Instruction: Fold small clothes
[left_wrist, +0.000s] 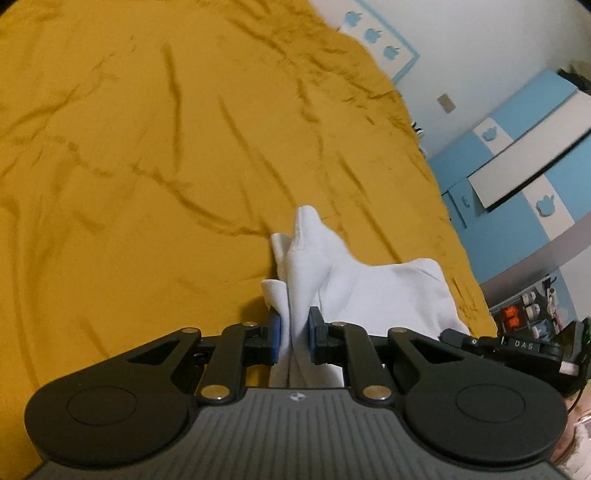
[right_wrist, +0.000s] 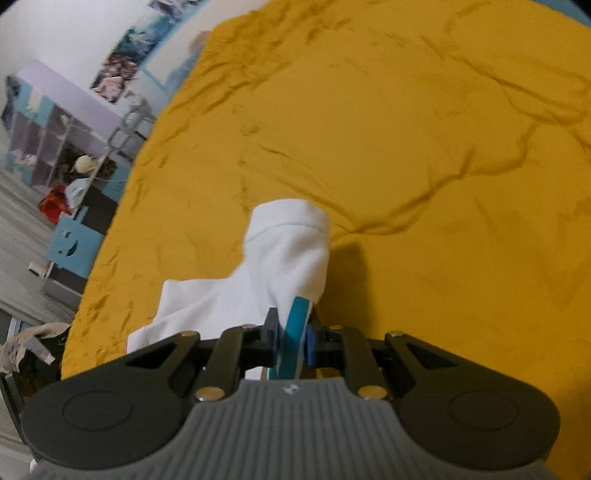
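Garment (left_wrist: 354, 280) bunched in both claws, lower part hidden

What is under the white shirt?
Under the white shirt lies the wrinkled yellow bedsheet. The left hand-held gripper and right hand-held gripper each pinch it. The sheet directly beneath the shirt is covered.

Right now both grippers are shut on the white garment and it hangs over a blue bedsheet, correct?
Not quite: the sheet is mustard yellow, not blue; both wrist views show it. The rest holds. The left gripper is shut on the white garment, and the right gripper pinches the same garment at a teal-trimmed edge.
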